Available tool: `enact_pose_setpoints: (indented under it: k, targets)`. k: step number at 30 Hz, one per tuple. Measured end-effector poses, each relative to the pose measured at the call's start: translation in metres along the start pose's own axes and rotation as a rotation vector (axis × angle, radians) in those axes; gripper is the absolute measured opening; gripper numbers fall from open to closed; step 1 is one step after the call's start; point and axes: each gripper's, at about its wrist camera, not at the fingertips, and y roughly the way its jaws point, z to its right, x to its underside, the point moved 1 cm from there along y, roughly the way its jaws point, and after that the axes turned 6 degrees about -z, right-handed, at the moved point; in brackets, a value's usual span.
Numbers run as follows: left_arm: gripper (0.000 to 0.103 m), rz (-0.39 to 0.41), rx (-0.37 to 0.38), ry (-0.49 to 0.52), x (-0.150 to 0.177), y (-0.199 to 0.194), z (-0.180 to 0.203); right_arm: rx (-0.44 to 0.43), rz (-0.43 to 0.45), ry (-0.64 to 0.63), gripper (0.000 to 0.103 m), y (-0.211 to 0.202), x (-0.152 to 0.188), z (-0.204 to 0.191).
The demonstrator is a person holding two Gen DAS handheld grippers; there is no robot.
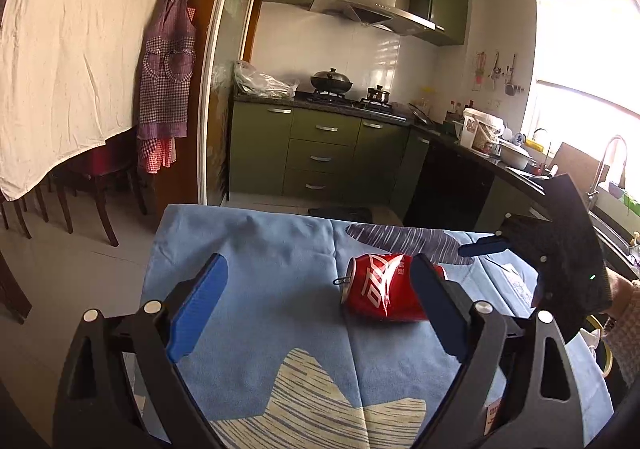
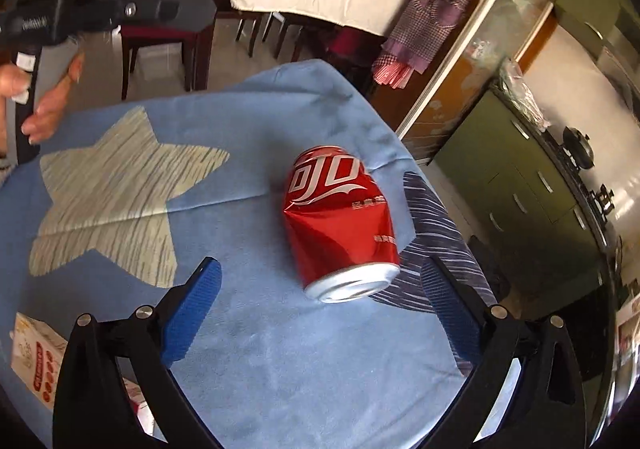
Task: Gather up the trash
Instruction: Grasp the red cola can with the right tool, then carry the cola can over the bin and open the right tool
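Lying on its side near the far edge of the blue star-print tablecloth (image 1: 260, 249), dented red can (image 1: 384, 289) points its tab end left, base right; white Chinese lettering, unreadable. Left gripper (image 1: 320, 305) jaws spread, empty. Right gripper (image 2: 320, 309) jaws spread, empty.

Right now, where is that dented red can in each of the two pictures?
Left wrist view: red can lies right of centre, partly behind the right blue finger.
Right wrist view: red can lies at centre, silver end toward the camera.
Shared landmark: the pale star on the blue cloth.
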Motion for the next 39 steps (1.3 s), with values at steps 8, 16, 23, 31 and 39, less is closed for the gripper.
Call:
enact_pose_setpoints:
  k: [8,16,23,31,39]
  targets:
    - [0.088,-0.037,0.043,-0.058,0.002,0.007,-0.010,-0.008,-0.085,-0.012,0.098,0.047,-0.022,0.012]
    - [0.088,-0.041,0.041,-0.027,0.005,0.008,-0.003,-0.015,-0.114,0.027,0.076,0.069,-0.028,0.021]
    - [0.088,-0.041,0.040,-0.039,0.007,0.009,-0.004,-0.042,-0.077,0.203,0.074,0.052,-0.003,0.039]
    - [0.089,-0.053,0.045,-0.019,0.009,0.011,0.002,-0.012,-0.016,0.405,0.074,-0.036,0.072,0.045]
    - [0.089,-0.064,0.062,0.002,0.011,0.011,0.009,0.178,-0.020,0.748,0.074,-0.175,0.228,0.029]
